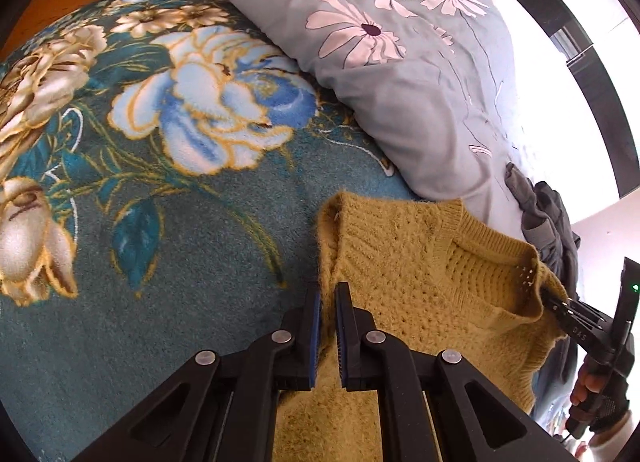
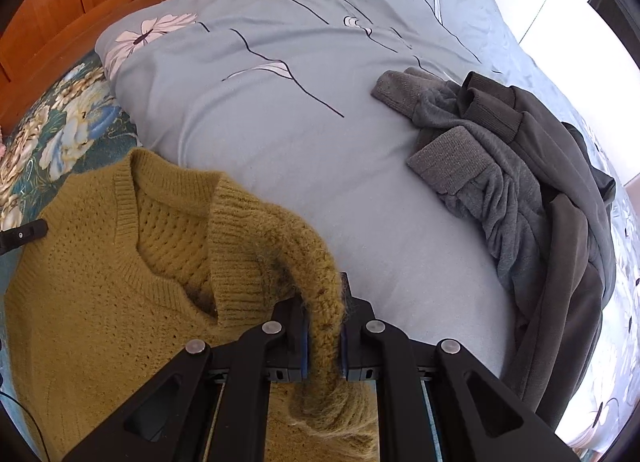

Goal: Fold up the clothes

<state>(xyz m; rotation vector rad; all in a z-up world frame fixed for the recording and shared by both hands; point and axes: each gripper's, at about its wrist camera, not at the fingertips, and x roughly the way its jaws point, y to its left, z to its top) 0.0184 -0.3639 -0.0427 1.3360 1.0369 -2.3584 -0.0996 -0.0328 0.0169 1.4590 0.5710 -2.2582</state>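
Right claw [image 2: 323,336] is clamped on a fuzzy bunch of the yellow knit sweater [image 2: 100,262], by its neck. Left claw [image 1: 328,326] pinches the sweater's other shoulder. The sweater lies on the bed, partly on the flowery green blanket [image 1: 160,190], partly on the blue quilt [image 2: 280,134]. Farther off, a pile of gray clothes [image 2: 520,182] rests on the quilt.

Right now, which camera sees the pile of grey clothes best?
The right wrist view: the grey clothes lie spread on the blue duvet, cuffs and folds clear. The left wrist view catches only a squashed strip of them at its edge.
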